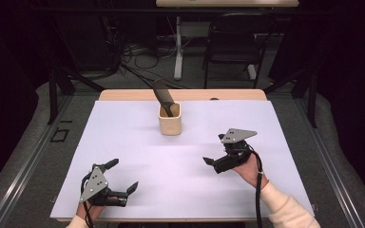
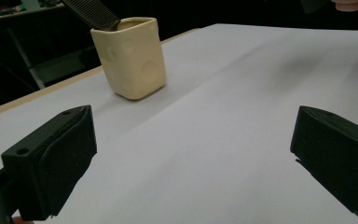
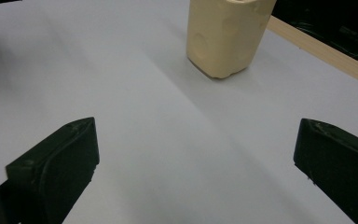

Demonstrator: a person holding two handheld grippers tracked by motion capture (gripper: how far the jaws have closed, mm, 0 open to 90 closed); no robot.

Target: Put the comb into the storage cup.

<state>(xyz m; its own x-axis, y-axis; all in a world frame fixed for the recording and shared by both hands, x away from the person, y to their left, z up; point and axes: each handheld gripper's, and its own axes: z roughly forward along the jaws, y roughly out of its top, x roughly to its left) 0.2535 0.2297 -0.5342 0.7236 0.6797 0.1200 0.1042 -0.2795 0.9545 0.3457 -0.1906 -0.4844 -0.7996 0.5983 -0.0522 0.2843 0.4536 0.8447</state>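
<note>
White sheeting covers the worktop [image 1: 138,142], where a cream square cup [image 1: 169,119] stands near the far edge with a black comb [image 1: 164,96] leaning out of it (teeth visible in the left gripper view). Left tongs [image 1: 122,176] and right tongs [image 1: 215,149] rest well apart from the cup, both spread wide, pinching nothing.

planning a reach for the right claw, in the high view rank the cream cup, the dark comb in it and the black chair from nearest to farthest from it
From the right claw:
1. Cream cup, up and to the left on the white sheet, mid-table.
2. Dark comb, standing in that cup and leaning away toward the far edge.
3. Black chair, on the floor beyond the table.
</note>
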